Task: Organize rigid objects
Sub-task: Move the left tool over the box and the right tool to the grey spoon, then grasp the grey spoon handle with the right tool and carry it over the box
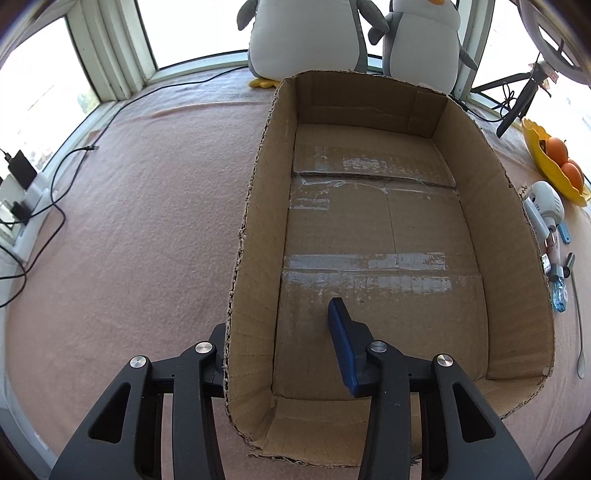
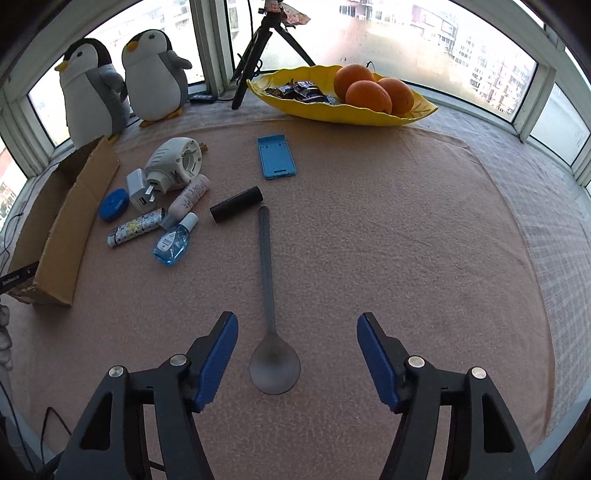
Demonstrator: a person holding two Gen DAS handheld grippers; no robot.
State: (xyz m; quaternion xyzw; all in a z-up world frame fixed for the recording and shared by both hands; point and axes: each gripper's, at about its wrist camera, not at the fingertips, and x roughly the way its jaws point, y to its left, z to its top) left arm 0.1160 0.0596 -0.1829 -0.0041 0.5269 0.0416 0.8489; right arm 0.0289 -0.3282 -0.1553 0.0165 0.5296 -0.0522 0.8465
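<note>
Straddling the near left wall of an open cardboard box (image 1: 369,221), the left gripper (image 1: 280,350) clamps that wall, one finger outside and one blue-padded finger (image 1: 341,343) inside against the cardboard. Nothing lies on the box's floor, and its long axis runs away from the camera toward two plush penguins (image 1: 306,33) at the window edge of the pink-covered worktop (image 1: 147,221).

Across the worktop, the right gripper (image 2: 295,354) hangs with jaws part-open over a grey spoon (image 2: 271,314), pads on either side of the bowl and clear of it. Lying flat, the spoon has its bowl nearest the camera and its handle pointing straight away toward a black cylinder (image 2: 236,209).

To the left of that handle, between it and the box, sits a cluster: a clear blue bottle (image 2: 173,242), a patterned tube (image 2: 135,227), a pink tube (image 2: 190,195), a white charger plug (image 2: 142,192), a blue disc (image 2: 113,205) and a white round device (image 2: 175,164). A blue phone stand (image 2: 276,157) lies beyond, and a yellow leaf-shaped dish (image 2: 343,110) with three oranges (image 2: 369,92) sits at the far edge.
</note>
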